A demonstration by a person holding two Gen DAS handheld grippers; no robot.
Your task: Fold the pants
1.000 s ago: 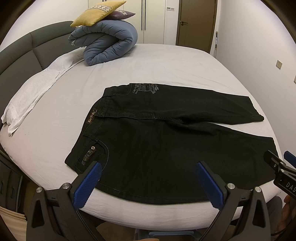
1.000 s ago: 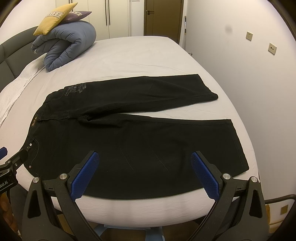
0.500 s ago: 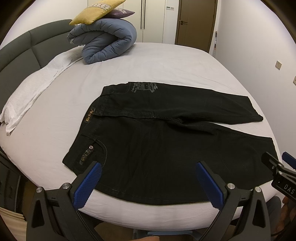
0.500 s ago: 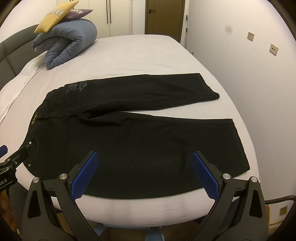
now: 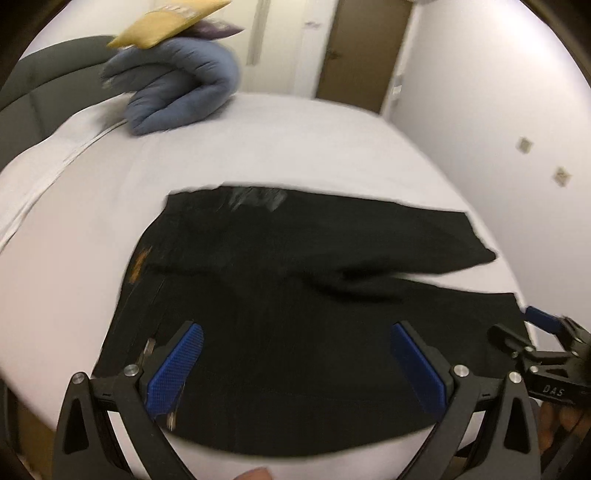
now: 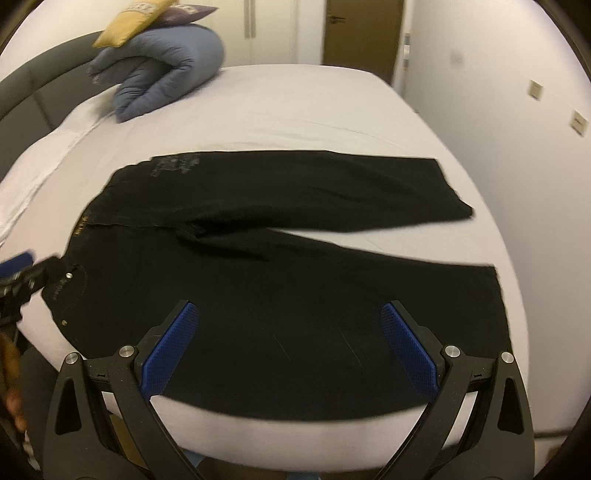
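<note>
Black pants lie flat on a white bed, waist to the left, both legs spread to the right; they also show in the right wrist view. My left gripper is open and empty, over the near edge by the waist and front pocket. My right gripper is open and empty, over the near leg. The right gripper's tip shows in the left wrist view, by the near leg's hem. The left gripper's tip shows in the right wrist view, by the waist. The left wrist view is blurred.
A rolled blue duvet with a yellow cushion on it sits at the bed's far left, by a dark headboard. A white wall runs along the right side. A brown door stands behind the bed.
Both grippers have moved forward and lower toward the pants, which now look larger. The left wrist view has become blurred. Both grippers stay open.
</note>
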